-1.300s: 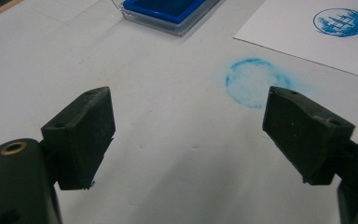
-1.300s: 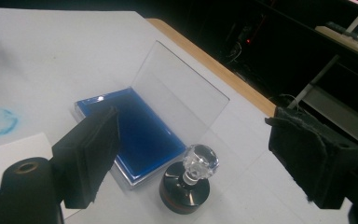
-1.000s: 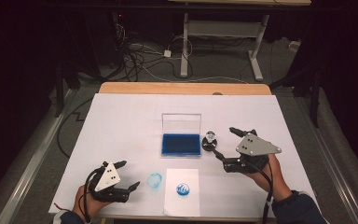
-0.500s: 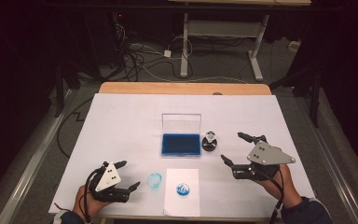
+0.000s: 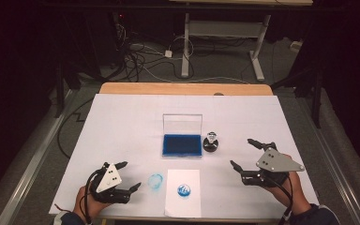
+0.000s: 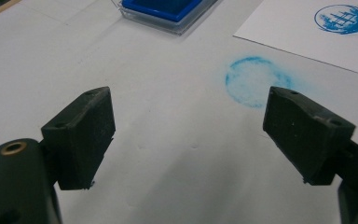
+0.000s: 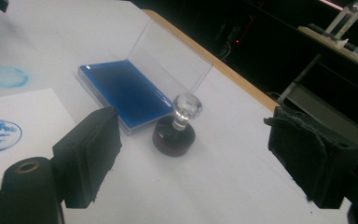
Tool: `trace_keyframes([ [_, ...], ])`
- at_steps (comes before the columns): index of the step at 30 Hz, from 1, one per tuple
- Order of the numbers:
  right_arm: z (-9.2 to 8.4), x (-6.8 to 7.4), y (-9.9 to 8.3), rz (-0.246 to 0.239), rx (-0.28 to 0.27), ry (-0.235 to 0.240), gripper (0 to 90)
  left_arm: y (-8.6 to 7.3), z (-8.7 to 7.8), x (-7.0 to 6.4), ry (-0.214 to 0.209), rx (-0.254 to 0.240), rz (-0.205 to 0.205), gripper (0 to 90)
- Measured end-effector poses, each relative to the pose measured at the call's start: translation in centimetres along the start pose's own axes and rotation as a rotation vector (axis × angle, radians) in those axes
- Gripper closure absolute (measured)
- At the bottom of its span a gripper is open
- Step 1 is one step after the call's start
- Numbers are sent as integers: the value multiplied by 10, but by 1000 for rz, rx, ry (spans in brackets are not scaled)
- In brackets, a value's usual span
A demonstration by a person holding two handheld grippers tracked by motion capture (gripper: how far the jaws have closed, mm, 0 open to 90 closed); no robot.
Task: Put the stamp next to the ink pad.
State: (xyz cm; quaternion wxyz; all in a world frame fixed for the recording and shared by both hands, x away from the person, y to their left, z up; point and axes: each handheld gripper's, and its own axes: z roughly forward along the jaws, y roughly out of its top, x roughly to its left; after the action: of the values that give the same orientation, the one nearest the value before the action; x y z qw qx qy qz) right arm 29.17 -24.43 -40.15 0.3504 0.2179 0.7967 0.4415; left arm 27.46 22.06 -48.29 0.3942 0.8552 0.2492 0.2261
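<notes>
The round dark stamp with a clear knob handle (image 5: 210,141) stands upright on the white table cover (image 5: 122,126), just right of the open blue ink pad in its clear plastic case (image 5: 182,144). The right gripper (image 5: 246,161), jaws wide apart and holding nothing, sits near the stamp (its base possibly brown), nearer the person. The left gripper (image 5: 132,179) rests spread open too.

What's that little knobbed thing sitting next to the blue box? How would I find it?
On the white table cover, find the open blue ink pad at the middle. Just to its right stands the stamp: a dark round base topped by a clear faceted knob, the one upright thing there.
</notes>
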Motion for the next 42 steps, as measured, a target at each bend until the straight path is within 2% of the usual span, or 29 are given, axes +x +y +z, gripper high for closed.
trace_keyframes([
  [12,-8,0,-18,10,7,4,165,0,1,0,1,4,4,159],
  [22,-14,2,-34,17,33,1,164,0,1,0,1,3,4,159],
  [24,-15,1,-39,47,32,9,164,0,1,0,1,4,2,159],
  [29,-17,1,-54,67,50,17,164,1,1,1,5,0,3,159],
  [32,-16,3,-64,41,60,14,164,1,2,0,4,5,5,159],
  [36,-16,1,-74,58,53,16,165,0,0,0,13,8,10,159],
  [39,-16,-1,-77,88,41,19,166,1,-2,-1,19,6,10,159],
  [41,-16,-1,-77,80,38,15,165,2,-2,-2,25,0,24,159],
  [42,-16,-1,-77,82,39,17,165,3,-2,-3,18,1,18,159],
])
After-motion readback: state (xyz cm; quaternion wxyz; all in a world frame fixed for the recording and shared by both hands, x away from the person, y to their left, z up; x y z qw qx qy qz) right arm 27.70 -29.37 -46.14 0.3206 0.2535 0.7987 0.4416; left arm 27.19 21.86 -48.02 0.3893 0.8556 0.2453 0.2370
